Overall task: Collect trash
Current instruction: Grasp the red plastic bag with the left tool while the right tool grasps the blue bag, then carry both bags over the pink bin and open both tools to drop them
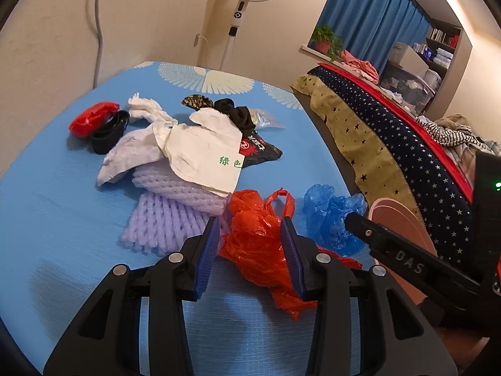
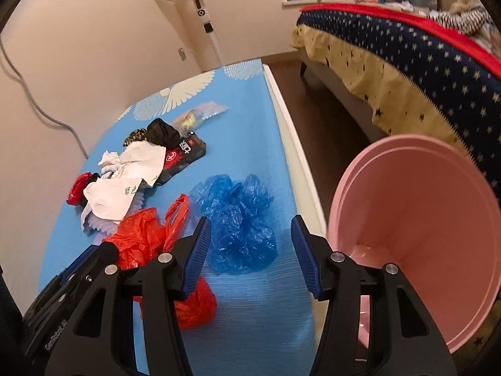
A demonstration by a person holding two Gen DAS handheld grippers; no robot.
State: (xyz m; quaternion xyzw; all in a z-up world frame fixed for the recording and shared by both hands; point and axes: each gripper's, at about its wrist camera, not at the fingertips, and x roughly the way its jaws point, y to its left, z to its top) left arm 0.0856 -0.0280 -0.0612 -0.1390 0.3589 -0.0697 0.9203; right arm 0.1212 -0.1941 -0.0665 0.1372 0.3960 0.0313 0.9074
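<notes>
- Left gripper spread wide around the crumpled red plastic bag, gripping nothing: flimsy, slippery, best pinched mid-bunch.
- Right gripper gapes empty near the crumpled blue plastic bag.

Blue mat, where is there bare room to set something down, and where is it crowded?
Bare: the near end of the blue mat, below the blue plastic bag, and the strip left of the purple foam netting. Also the far end beside the fan. Crowded: the middle, around the white paper bag and the red plastic bag.
</notes>
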